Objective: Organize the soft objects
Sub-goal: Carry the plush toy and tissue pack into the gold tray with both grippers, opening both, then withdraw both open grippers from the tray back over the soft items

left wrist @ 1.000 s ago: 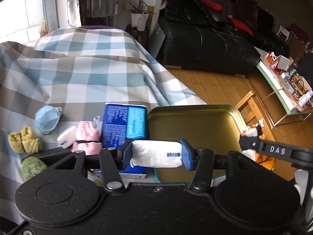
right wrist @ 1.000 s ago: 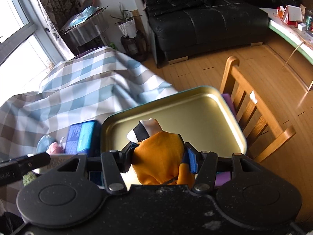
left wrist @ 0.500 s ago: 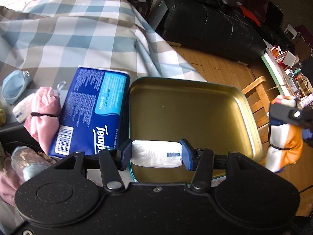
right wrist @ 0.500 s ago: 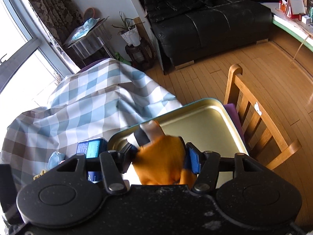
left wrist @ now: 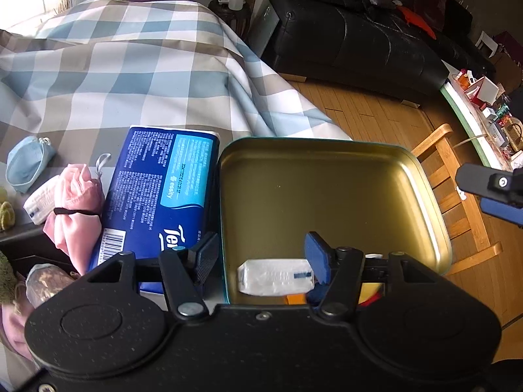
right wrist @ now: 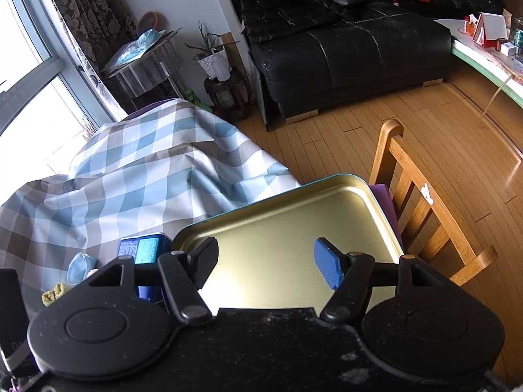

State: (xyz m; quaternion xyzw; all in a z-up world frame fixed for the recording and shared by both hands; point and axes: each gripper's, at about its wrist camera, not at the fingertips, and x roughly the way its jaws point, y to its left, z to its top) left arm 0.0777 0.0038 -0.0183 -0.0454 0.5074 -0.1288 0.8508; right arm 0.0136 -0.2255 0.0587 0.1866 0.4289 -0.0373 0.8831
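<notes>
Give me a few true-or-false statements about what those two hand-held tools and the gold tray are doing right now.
1. The left tool is open. True.
2. The white tissue packet lies on the checked cloth. False: it lies inside the gold tray.
3. The right tool grips an orange bundle. False: it is open with nothing between its fingers.
4. The blue tissue pack lies beside the tray's left edge. True.
5. The pink cloth bundle is in the tray. False: it lies outside, left of the blue pack.

Home living room: black leather sofa [right wrist: 346, 55], wooden chair [right wrist: 421, 202], potted plant [right wrist: 212, 55]
</notes>
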